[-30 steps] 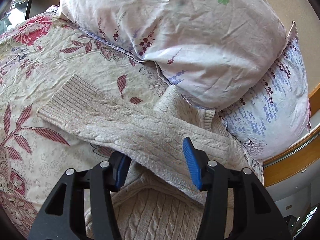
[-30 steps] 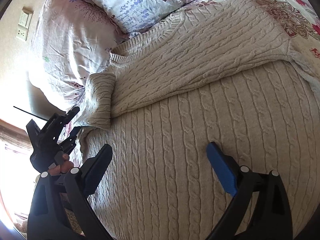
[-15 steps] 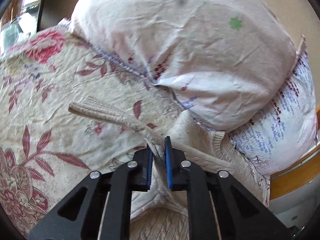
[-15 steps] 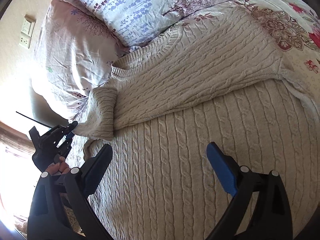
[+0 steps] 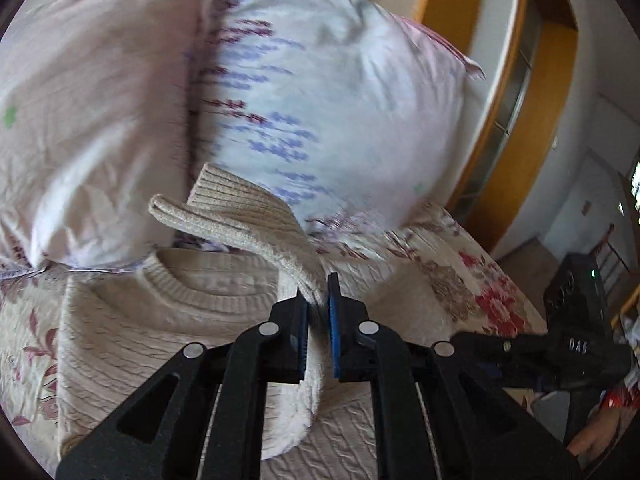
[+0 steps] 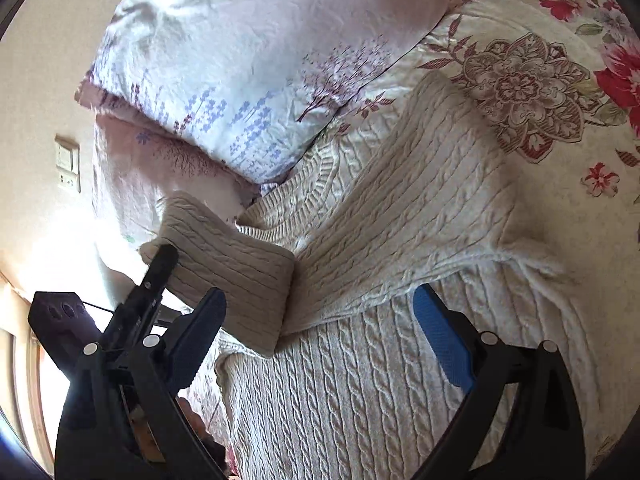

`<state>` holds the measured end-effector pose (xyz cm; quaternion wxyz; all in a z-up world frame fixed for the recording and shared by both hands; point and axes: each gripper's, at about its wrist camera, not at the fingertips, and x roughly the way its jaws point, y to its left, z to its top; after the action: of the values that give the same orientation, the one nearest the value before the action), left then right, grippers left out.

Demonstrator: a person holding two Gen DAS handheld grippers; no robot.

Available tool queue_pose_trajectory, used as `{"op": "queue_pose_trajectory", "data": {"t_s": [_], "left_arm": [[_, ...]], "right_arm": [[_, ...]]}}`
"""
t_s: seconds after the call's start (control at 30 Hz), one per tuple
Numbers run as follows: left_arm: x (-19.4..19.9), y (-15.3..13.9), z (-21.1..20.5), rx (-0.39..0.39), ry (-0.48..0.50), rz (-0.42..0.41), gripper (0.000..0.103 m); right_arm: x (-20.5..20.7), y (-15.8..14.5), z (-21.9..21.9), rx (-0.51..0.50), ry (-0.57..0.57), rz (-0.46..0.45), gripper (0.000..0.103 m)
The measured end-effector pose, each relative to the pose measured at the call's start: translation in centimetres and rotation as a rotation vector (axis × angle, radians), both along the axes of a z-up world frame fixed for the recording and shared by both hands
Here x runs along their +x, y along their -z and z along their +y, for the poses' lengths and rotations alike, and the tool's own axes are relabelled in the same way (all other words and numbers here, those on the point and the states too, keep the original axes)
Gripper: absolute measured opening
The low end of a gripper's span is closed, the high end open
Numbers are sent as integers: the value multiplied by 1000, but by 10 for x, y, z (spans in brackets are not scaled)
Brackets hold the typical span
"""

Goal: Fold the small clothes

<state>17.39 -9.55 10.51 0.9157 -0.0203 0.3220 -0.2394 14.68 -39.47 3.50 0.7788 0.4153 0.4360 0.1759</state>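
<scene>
sleeve [image 5: 256, 236] in left claw [image 5: 318, 316] — (pinched)

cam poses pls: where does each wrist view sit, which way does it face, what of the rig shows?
Left wrist: behind the left tool, facing the pillows; shut on the sweater sleeve; right tool's body at the right edge.
Right wrist: behind the open right tool, looking down on the sweater; left tool at lower left.
Shared: sweater, sleeve, pillows, floral bedspread.
</scene>
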Motion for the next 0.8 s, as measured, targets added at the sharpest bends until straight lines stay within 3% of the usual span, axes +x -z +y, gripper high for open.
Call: {"op": "queue_pose_trajectory", "data": {"t_s": [0.1,0.17,0.23,0.3,0.43,0.57,0.67,0.8], "left_arm": [[-4,21,-44,95,110,29,11],[-12,32,-63,155,184,27,19],[-23,39,-73,204,252,7,51],[-36,41,-76,229,303,-30,65],[-50,43,-56,239,323,-61,71],[-45,37,-36,183,263,-34,74],[-42,32,-9,132,182,-31,74],[-28,38,40,94,-10,27,76]], "right_arm": [[3,6,-18,54,23,21,97],[7,16,-28,122,25,53,97],[12,26,-32,179,24,80,97],[16,34,-36,231,27,104,97],[22,36,-38,231,20,125,97],[33,7,-24,34,-25,69,93],[49,-21,13,-159,-128,3,89],[75,-30,73,-381,-258,-9,69]]}}
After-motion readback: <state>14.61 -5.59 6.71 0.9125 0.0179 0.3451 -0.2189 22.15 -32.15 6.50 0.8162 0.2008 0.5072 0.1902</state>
